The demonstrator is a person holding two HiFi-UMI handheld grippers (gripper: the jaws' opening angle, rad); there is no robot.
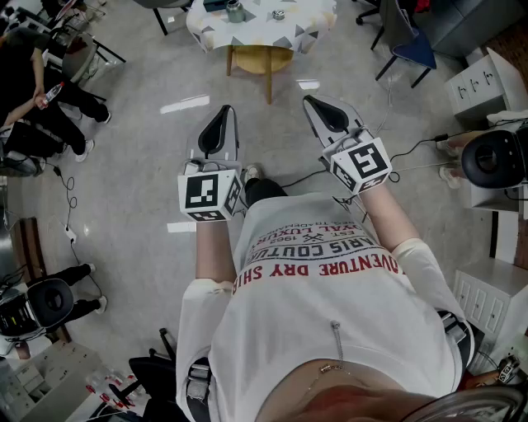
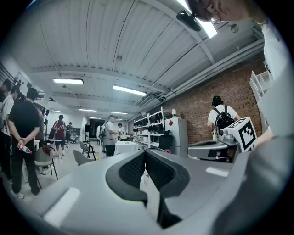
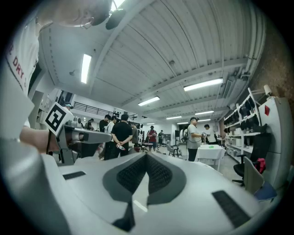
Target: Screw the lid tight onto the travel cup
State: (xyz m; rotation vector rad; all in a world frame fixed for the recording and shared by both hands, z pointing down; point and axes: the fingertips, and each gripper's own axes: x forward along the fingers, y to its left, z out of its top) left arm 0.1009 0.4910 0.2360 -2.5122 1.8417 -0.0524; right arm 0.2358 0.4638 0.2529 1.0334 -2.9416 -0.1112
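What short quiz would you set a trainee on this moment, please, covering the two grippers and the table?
1. True or false: the left gripper is holding an object between its jaws.
2. Where is the white-clothed table? A) ahead of both grippers, apart from them; B) directly under the left gripper; C) beside the right gripper, touching it.
3. Fill in: the right gripper has its jaws ____, with nothing between them.
Key: 1 false, it is shut and empty; 2 A; 3 together.
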